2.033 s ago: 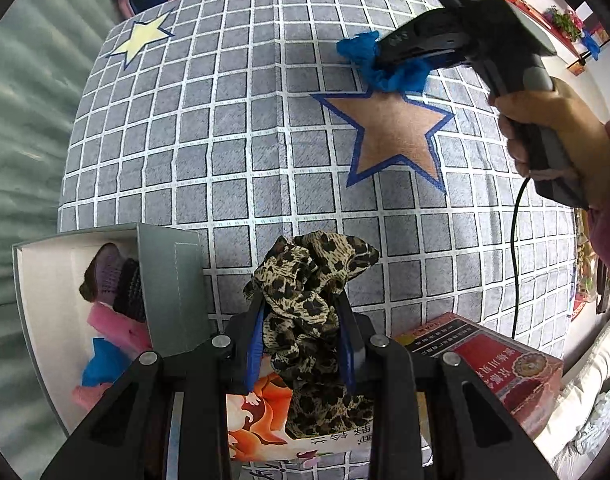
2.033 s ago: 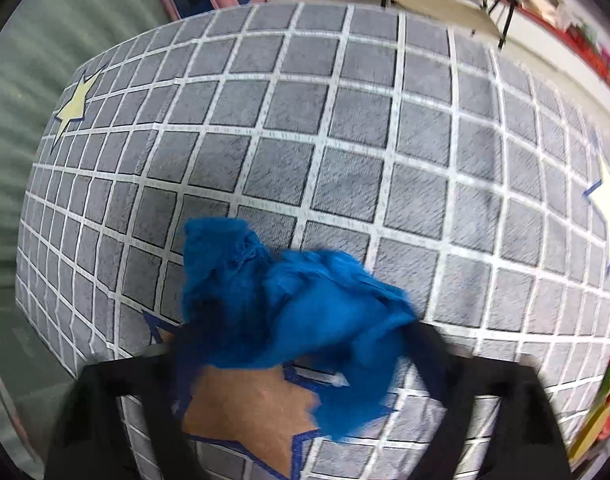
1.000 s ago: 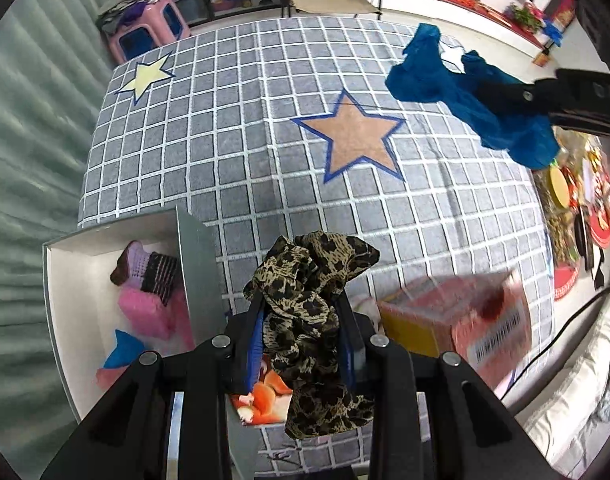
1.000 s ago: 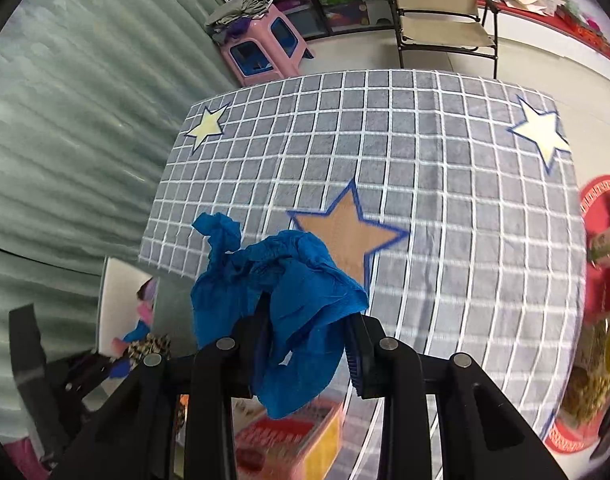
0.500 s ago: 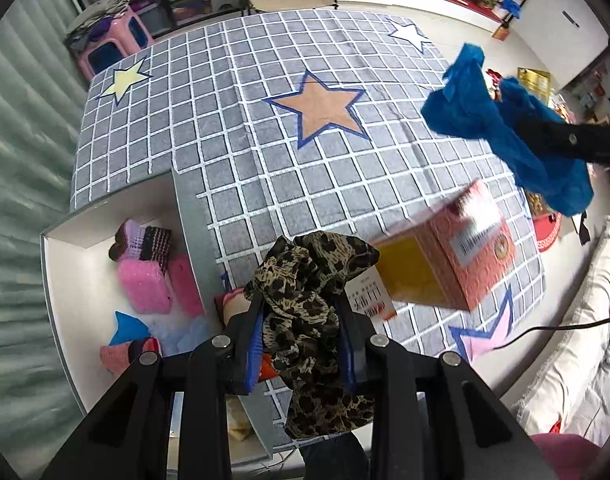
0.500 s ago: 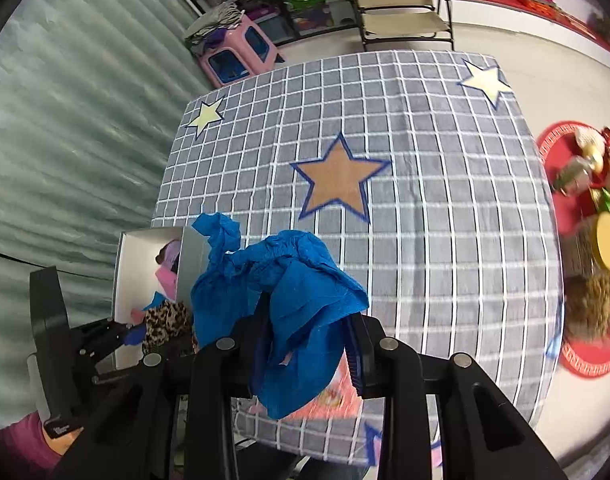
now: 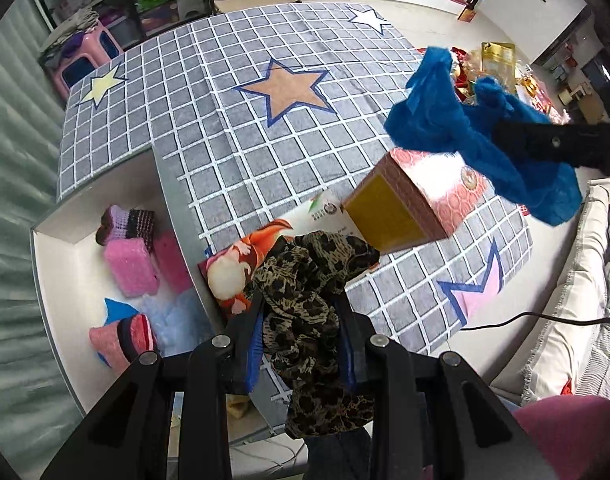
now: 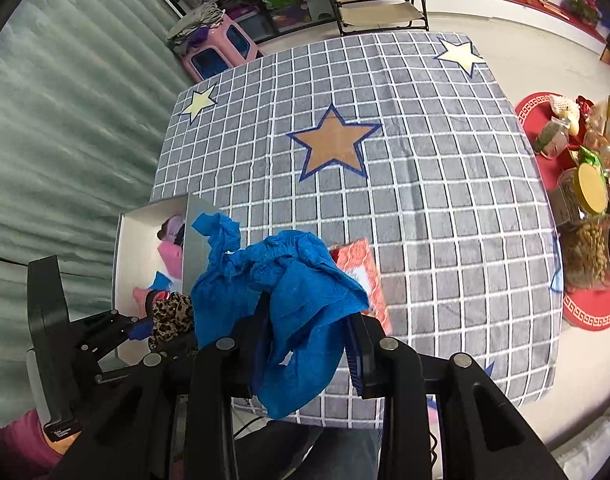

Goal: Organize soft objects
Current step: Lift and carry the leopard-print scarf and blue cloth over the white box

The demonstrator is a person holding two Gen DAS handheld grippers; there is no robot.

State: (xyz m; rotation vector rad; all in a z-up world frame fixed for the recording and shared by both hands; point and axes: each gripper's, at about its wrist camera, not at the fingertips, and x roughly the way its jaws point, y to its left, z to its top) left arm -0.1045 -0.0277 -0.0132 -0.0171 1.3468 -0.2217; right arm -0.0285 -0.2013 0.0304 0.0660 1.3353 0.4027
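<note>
1. Left wrist view, nearest: the left claw (image 7: 301, 344) is clamped on a leopard-print cloth (image 7: 309, 304), bunched between its pads and hanging just beside the white box (image 7: 57, 264), over that box's inner wall. It is likely held high so the cloth can clear the wall before going in.
2. Right wrist view, nearest: the right claw (image 8: 309, 340) is closed on a blue cloth (image 8: 281, 284), which drapes over both fingers. It hangs on the counter side of the box, near it but not over it.
3. Inside the box lie other soft things: a pink sponge (image 7: 131, 268), a knitted purple piece (image 7: 117, 220) and a striped pink one (image 7: 121, 336). This looks like the place where soft items are being gathered, so both cloths probably belong there.
4. Just beyond the box wall, a red carton (image 7: 417, 200) lies on the checked counter (image 7: 233, 128) and a printed carton (image 7: 265, 248) leans by the wall.
5. Farther from the box, the brown star (image 8: 333, 144) marks the counter's bare middle.
6. Only the left view shows the box's contents clearly; the right view hides most of them behind the blue cloth.
7. Only the right view shows jars and snacks on a red mat (image 8: 585, 312), well apart from the box.
</note>
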